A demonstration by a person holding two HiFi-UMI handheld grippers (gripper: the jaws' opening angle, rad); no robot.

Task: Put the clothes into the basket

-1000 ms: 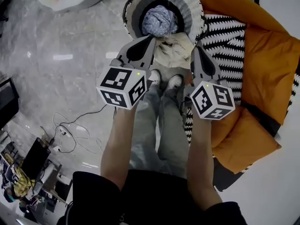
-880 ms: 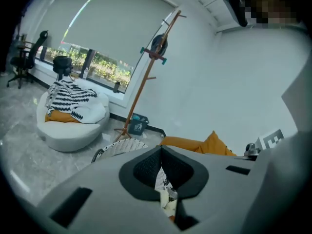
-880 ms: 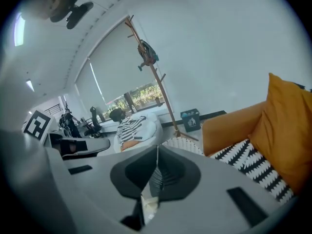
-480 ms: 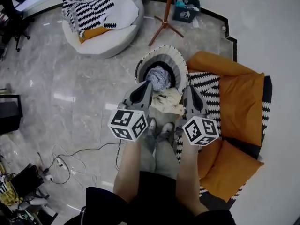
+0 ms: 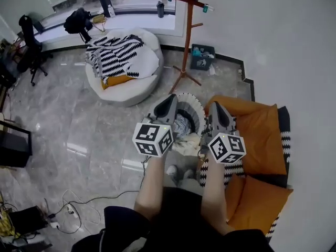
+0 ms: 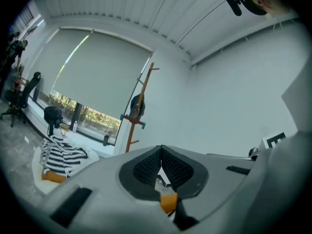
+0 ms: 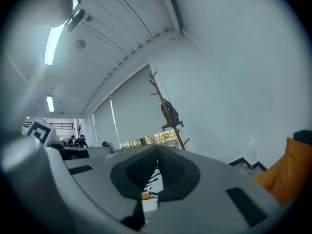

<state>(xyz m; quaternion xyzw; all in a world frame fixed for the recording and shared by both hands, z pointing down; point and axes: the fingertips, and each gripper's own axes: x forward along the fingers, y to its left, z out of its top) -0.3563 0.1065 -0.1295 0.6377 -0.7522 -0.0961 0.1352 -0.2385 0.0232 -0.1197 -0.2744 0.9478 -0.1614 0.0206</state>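
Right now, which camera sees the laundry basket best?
The head view. It looks down into the basket, with clothes inside, though the left tongs cover part of it. Both gripper views look out across the room and show none of it.

A lounge corner set up inside a workplace studio.
You stand on a polished marble floor [image 5: 79, 125]. A round white lounger [image 5: 131, 91] lies at 11 o'clock, a wooden coat stand [image 5: 186, 41] at 12, orange cushions [image 5: 265, 140] at 3 and a woven basket [image 5: 196, 106] by your feet. The office chair [image 5: 29, 46] at 10, loose cables [image 5: 68, 214] at 8 and a wide roller blind [image 6: 97, 72] suggest an office.
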